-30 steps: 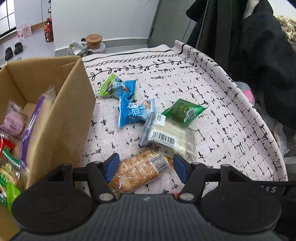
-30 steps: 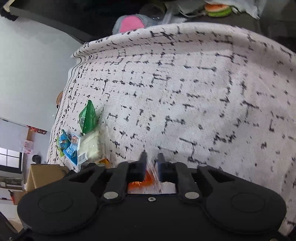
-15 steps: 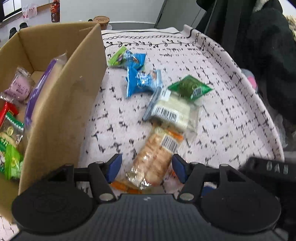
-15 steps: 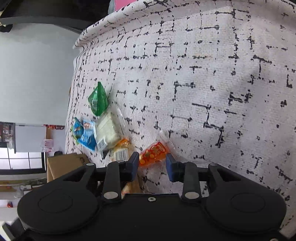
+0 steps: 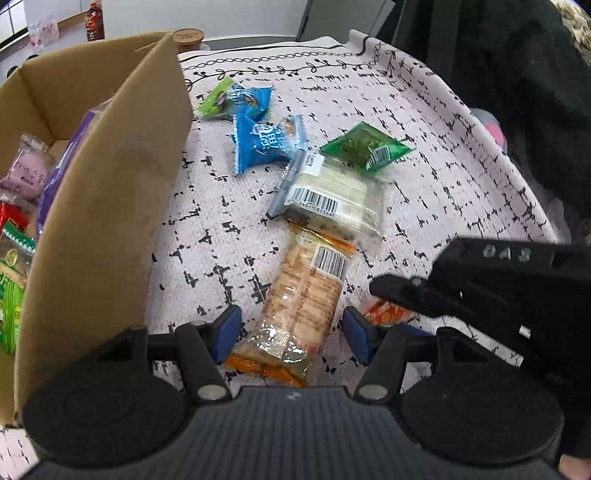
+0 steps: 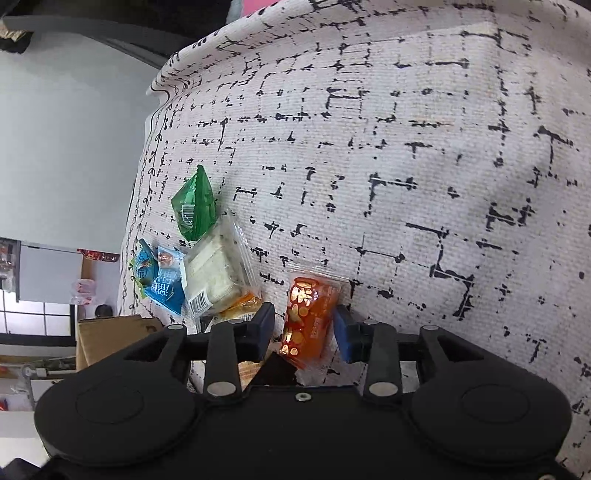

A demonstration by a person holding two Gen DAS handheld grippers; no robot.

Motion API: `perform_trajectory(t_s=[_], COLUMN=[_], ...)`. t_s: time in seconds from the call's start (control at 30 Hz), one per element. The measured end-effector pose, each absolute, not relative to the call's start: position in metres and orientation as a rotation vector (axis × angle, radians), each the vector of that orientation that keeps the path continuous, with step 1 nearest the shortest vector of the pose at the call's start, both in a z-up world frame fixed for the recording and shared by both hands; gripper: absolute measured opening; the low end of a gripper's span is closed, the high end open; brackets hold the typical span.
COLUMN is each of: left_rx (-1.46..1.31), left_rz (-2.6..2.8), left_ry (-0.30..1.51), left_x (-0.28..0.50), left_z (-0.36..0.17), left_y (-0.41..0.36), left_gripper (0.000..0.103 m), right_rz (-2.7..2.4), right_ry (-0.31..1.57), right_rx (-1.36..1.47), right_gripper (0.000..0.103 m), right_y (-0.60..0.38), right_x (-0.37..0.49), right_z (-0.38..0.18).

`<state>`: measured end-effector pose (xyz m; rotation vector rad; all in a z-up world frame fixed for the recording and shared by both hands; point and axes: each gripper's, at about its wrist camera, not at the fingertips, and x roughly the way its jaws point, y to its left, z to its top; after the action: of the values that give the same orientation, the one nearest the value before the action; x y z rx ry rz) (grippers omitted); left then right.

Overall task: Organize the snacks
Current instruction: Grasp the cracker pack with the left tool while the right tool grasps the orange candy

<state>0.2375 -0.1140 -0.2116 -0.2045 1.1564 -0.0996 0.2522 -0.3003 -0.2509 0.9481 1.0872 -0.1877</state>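
Observation:
My left gripper (image 5: 291, 332) is open, its fingers on either side of a long cracker pack (image 5: 306, 295) lying on the patterned cloth (image 5: 424, 192). My right gripper (image 6: 304, 330) is open around a small orange snack packet (image 6: 308, 317), which also shows in the left wrist view (image 5: 388, 312). A white pack with a barcode (image 5: 336, 201), a green packet (image 5: 365, 146), a blue packet (image 5: 266, 142) and a blue-green packet (image 5: 232, 98) lie farther back. A cardboard box (image 5: 110, 184) with several snacks inside stands at the left.
The right gripper body (image 5: 498, 291) sits close to my left gripper's right side. Dark clothing (image 5: 498, 74) hangs beyond the table's right edge. A cup (image 5: 187, 37) and a bottle (image 5: 93, 16) are on the floor behind.
The right gripper was shut on the orange packet; it has opened and the packet now lies between its fingers. The left gripper has closed in over the cracker pack, staying open.

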Motion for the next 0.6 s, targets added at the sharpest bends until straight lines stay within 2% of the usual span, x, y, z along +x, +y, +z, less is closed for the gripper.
perform_trajectory(t_s=[0.1,0.23,0.6], left_rx=[-0.192,-0.19,-0.226], left_rz=[-0.095,-0.078,-0.095], left_ry=[1.155,1.148,1.088], left_x=[0.238,0.237,0.232], left_z=[-0.213,-0.212,-0.177], left_y=[-0.115,-0.113,-0.106], left_gripper=[0.059,0.033,0.032], right_rz=[-0.191,-0.193,-0.105], right_ry=[1.098,1.086,1.004], right_rx=[0.897,0.874,0.861], right_gripper=[0.022,0.02,0.019], right_y=[-0.298,-0.3,-0.303], right_x=[0.255,0.252,0.237], right_z=[-0.25,-0.246,-0.219])
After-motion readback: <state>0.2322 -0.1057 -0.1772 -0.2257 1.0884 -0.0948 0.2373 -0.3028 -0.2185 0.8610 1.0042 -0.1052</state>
